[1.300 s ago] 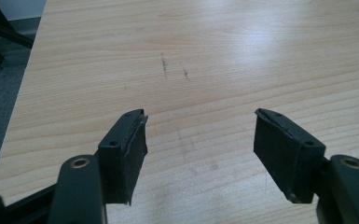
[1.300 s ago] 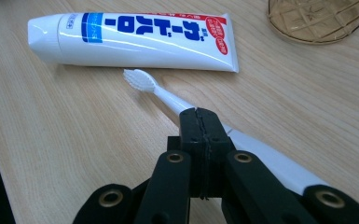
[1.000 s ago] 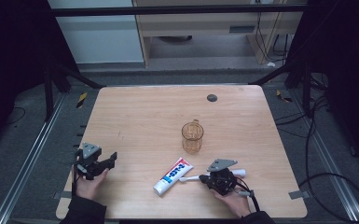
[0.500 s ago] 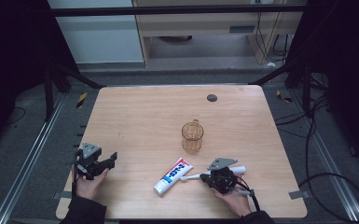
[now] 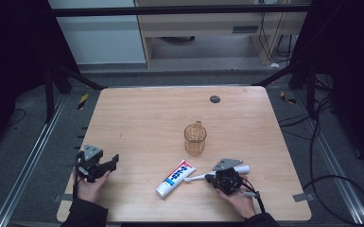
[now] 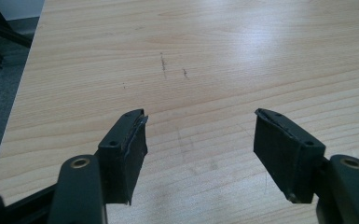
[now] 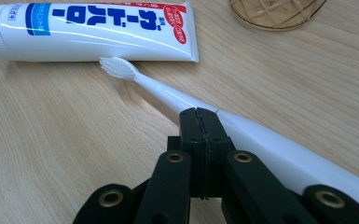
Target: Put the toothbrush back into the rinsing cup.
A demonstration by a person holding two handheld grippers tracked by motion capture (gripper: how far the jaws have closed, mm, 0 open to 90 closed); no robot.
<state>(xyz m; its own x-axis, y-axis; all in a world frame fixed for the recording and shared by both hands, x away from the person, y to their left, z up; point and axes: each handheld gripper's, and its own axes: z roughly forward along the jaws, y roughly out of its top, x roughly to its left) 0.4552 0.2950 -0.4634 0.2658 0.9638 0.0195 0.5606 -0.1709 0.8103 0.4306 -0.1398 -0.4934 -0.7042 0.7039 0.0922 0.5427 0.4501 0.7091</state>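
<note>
Toothbrush (image 7: 177, 95) is seen at the lower middle of the high view, its bristles touching a toothpaste tube (image 5: 175, 178), with an amber glass mug (image 5: 195, 138) above. Right gripper (image 7: 200, 122) jaws are pressed together beside its handle; left gripper (image 6: 200, 140), at lower left, is held with jaws apart over the wooden table (image 5: 146, 123).

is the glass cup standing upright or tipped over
Upright: the cup stands on its base on the table, rim up, beyond the toothpaste tube.

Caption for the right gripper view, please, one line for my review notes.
Right gripper with jaws shut beside a white toothbrush, its bristles touching a toothpaste tube on the wooden table.
</note>
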